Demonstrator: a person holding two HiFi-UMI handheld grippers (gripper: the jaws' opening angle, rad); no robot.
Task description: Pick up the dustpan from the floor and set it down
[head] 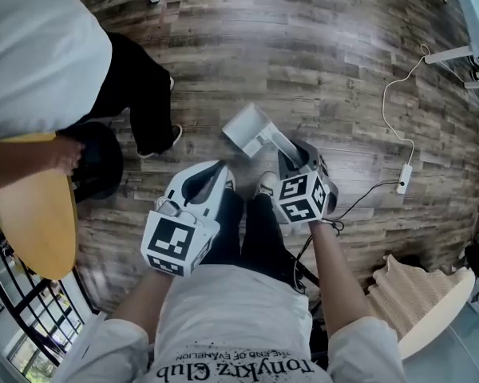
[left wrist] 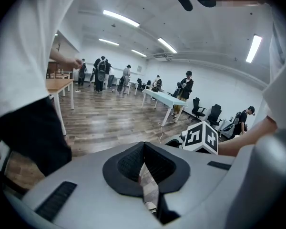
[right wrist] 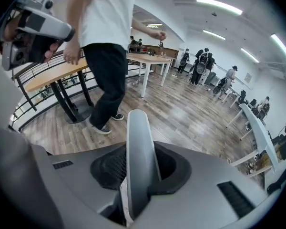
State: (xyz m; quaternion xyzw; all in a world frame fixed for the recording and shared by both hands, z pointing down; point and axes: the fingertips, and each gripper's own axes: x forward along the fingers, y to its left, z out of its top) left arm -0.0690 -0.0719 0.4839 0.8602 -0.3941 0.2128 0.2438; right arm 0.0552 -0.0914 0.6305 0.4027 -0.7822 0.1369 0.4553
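The grey-white dustpan (head: 249,128) hangs tilted just above the wooden floor, in front of my shoes. My right gripper (head: 291,152) is shut on its handle, which in the right gripper view rises as a smooth grey bar (right wrist: 139,147) between the black pads. My left gripper (head: 221,168) hangs to the left of the dustpan, apart from it. Its jaws are shut with only a thin slit between the pads (left wrist: 128,166) and nothing held; the right gripper's marker cube (left wrist: 201,137) shows beyond them.
A bystander (head: 140,94) in black trousers stands at the upper left beside a round wooden table (head: 32,214) with a black base (head: 104,162). A white cable and power strip (head: 404,178) lie on the floor at right. A corrugated cardboard piece (head: 415,290) sits lower right.
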